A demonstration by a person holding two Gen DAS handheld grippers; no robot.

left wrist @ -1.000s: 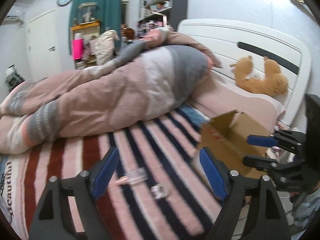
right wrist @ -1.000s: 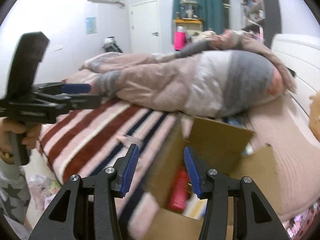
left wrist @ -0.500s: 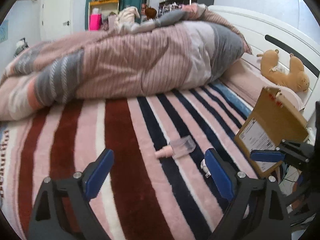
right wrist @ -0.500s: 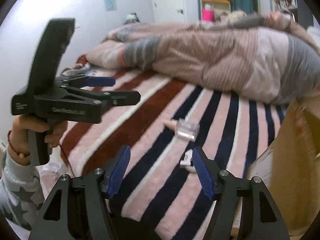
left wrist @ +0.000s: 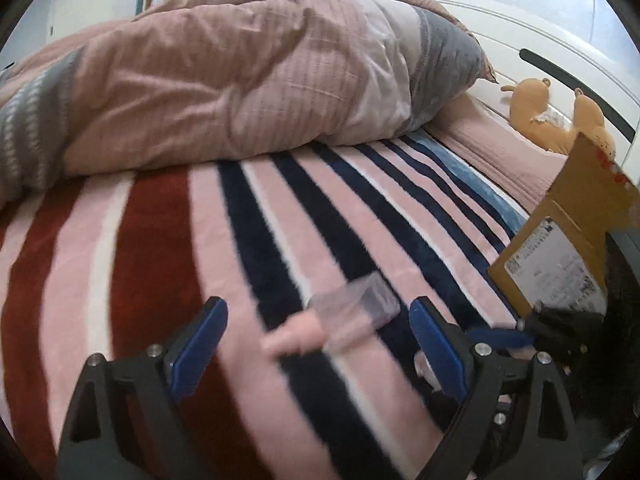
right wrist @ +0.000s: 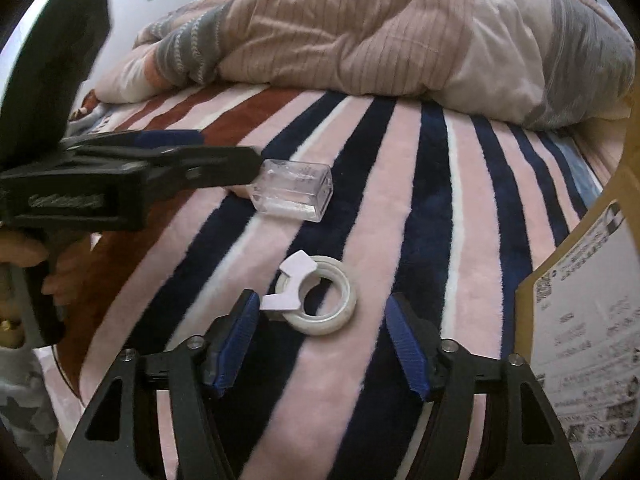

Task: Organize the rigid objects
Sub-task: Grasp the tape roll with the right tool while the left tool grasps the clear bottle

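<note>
A clear plastic bottle with a pink cap lies on the striped blanket. It sits between the fingers of my left gripper, which is open, and the pads do not touch it. In the right wrist view the same bottle lies at the tip of the left gripper. A white tape roll with a loose end lies flat just ahead of my right gripper. Its jaws are closing, and the pads stand clear of the roll on both sides.
An open cardboard box with a shipping label stands on the bed at the right, close to the right gripper. A bunched pink and grey duvet fills the back. A plush toy lies by the white headboard.
Both grippers have sunk toward the blanket and moved off the box. The bottle now lies between the left fingers, and the tape roll sits just ahead of the right ones.
</note>
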